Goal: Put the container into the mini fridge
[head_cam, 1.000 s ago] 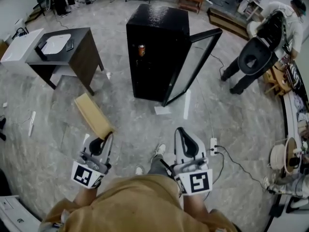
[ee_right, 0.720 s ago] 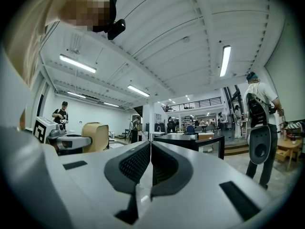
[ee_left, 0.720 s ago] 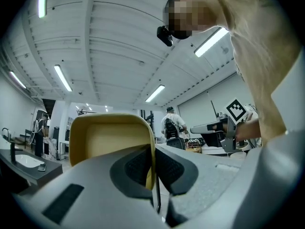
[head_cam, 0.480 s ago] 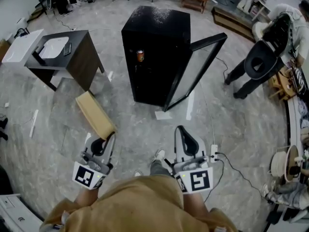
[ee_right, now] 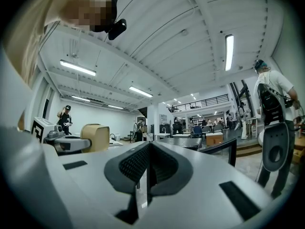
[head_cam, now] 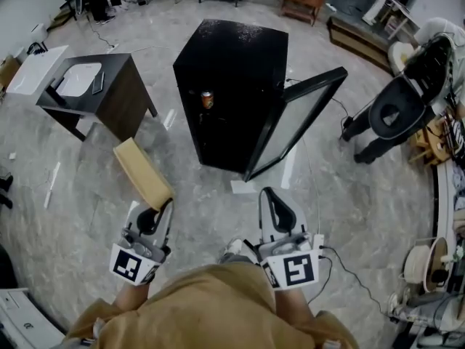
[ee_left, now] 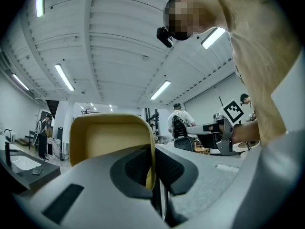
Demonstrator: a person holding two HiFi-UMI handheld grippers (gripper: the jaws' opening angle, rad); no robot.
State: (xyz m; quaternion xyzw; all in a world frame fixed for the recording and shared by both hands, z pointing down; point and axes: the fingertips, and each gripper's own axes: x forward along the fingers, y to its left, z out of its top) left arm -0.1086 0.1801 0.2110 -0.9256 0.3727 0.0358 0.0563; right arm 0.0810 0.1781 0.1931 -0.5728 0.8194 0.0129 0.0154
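Mini fridge (head_cam: 232, 78) is standing upper centre of the head view, its door (head_cam: 299, 118) hanging open. Tan container (head_cam: 142, 171) is sitting lower left, its wall pinched by the left gripper (head_cam: 151, 218). Right gripper (head_cam: 280, 211) is pressed together, empty. Likely the carry step; the next move calls for closing in and reaching the container into the opening.

Mini fridge (head_cam: 232, 71) sits nearer now — shifted slightly left.
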